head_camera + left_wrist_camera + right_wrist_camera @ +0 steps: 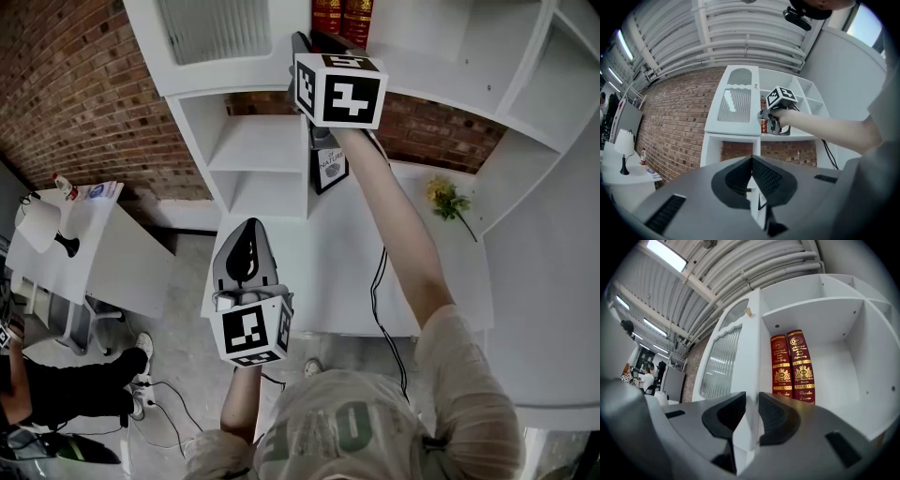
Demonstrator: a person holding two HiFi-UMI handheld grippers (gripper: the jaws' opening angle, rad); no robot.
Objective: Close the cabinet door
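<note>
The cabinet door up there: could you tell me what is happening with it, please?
A person holds a gripper in each hand. The right gripper is up at the upper cabinet, its fingers closed on the edge of the white cabinet door, which stands open beside the compartment with two red books. The left gripper hangs lower in front of the person, shut and empty. The door is not yet closed.

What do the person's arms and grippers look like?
The left gripper and right gripper are grey with black textured pads; each carries a white cube with black square markers. Short pale sleeves; a black cable runs along the right arm.
</note>
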